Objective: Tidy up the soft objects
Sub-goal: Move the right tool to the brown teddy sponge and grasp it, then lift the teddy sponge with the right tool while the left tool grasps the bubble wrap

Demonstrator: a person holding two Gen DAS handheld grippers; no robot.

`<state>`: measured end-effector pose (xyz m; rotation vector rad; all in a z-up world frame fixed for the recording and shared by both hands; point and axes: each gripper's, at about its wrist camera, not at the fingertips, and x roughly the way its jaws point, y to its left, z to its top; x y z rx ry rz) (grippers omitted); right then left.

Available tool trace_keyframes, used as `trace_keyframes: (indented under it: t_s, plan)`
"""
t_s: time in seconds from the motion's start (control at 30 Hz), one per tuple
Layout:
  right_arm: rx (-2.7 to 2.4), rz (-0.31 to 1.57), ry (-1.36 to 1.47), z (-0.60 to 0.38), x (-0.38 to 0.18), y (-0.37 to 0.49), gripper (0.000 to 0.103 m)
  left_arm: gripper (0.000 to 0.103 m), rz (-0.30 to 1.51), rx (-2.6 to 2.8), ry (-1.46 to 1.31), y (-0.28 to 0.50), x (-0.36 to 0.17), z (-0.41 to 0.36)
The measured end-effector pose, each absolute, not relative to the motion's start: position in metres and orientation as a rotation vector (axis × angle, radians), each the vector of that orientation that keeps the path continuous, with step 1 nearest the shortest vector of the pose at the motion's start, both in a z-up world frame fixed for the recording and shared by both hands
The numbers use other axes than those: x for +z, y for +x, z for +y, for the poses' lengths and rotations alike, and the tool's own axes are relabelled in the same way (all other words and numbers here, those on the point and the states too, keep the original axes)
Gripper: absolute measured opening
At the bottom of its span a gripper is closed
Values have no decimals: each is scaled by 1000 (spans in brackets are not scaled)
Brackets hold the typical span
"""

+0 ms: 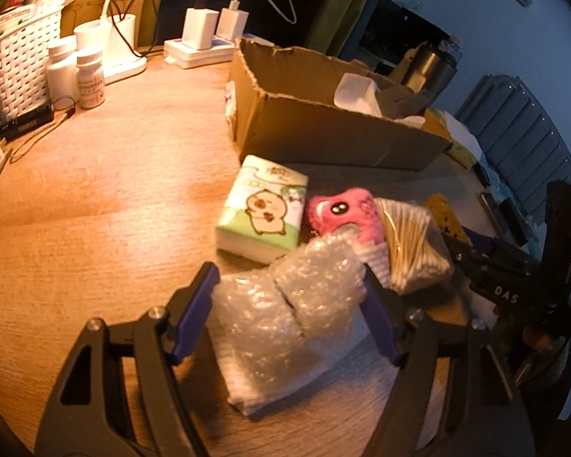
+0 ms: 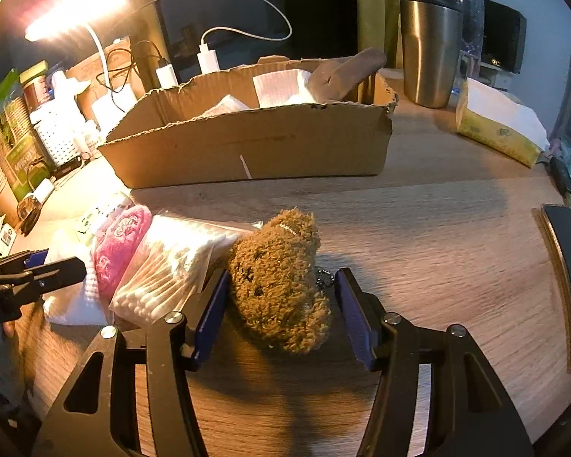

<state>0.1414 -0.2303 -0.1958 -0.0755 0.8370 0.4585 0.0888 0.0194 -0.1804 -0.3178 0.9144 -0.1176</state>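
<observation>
Crinkly bubble wrap (image 1: 285, 304) — fuzzy brown plush (image 2: 279, 278)

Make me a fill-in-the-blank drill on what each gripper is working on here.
1. Between the left gripper's fingers lies a piece of ____ wrap.
2. The right gripper straddles a plush toy coloured ____.
3. The bag of cotton swabs lies beside a ____ plush.
4. The cardboard box stands ____ the toys.

Missing: bubble; brown; pink; behind

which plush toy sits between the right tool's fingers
The brown teddy, between the open right tool. The pink plush lies left, beyond the cotton swabs.
</observation>
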Motion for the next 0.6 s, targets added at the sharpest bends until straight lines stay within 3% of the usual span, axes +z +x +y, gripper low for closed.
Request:
trace_keyframes:
  t_s: [0.07, 0.17, 0.6]
  plan:
    - [464, 839, -83, -229, -196, 141, 48, 73, 912, -123, -327, 88, -181, 21]
    - [467, 834, -94, -227, -195, 139, 44, 72, 901, -131, -329, 86, -179, 22]
    - [459, 778, -93, -231, -176, 133, 41, 71, 831, -129, -300, 79, -154, 21]
